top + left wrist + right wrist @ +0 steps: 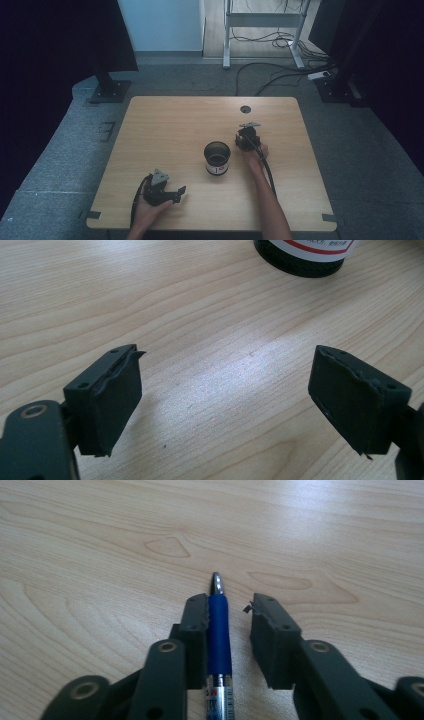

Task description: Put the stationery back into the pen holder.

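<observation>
**Pen between the right fingers, left fingers apart**

Between my right gripper's [229,617] fingers [196,625] lies a blue pen [218,630] on the worktop [165,130], its metal tip pointing away past the fingertips. One finger touches the barrel; a gap remains at the other, so they stand apart, not yet clamped. My left gripper's [225,395] fingers [107,400] stand wide apart over bare wood, holding nothing. Farther out, in the high view, a black cup [217,158] with a white label stands between both hands, just beside the right one.
</observation>
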Demonstrator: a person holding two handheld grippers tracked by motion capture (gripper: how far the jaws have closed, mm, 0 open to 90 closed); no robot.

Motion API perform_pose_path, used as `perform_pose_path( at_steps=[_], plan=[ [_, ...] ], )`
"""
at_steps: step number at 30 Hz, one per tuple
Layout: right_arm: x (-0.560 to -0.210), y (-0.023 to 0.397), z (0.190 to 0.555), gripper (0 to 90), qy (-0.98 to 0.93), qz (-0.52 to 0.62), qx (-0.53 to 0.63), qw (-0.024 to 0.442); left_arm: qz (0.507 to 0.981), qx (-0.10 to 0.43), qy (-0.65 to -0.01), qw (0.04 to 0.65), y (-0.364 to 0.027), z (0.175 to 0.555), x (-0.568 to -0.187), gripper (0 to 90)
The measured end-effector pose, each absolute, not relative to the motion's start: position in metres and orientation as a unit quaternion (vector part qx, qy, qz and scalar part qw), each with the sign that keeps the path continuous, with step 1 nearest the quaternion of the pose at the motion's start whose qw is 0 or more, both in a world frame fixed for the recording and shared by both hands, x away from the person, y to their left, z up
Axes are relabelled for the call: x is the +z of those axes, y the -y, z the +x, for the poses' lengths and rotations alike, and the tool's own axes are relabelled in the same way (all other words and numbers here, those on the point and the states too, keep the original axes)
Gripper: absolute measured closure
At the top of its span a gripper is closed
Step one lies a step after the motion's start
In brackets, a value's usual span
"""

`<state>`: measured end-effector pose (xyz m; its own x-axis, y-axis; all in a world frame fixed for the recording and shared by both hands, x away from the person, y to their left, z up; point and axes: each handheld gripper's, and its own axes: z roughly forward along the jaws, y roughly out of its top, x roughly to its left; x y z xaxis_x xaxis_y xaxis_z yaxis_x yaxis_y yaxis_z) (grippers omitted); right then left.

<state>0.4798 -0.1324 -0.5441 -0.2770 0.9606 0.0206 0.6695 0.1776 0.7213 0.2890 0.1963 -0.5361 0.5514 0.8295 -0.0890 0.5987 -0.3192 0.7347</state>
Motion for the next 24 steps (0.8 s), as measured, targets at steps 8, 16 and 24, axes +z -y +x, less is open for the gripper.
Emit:
perform_pose_path(
  at_steps=[8,16,24],
  plan=[
    [-0.543,0.141,0.48,79.2,-0.72,0.57,0.332,0.215,0.801,0.15,-0.451,0.365,-0.196,0.29,-0.538,14.5],
    [-0.51,0.147,0.464,79.3,-0.698,0.551,0.388,0.243,0.796,0.141,-0.454,0.375,-0.198,0.291,-0.537,14.7],
    [-0.478,0.151,0.438,79.2,-0.677,0.524,0.444,0.267,0.795,0.14,-0.454,0.377,-0.198,0.291,-0.537,14.8]
  ],
)
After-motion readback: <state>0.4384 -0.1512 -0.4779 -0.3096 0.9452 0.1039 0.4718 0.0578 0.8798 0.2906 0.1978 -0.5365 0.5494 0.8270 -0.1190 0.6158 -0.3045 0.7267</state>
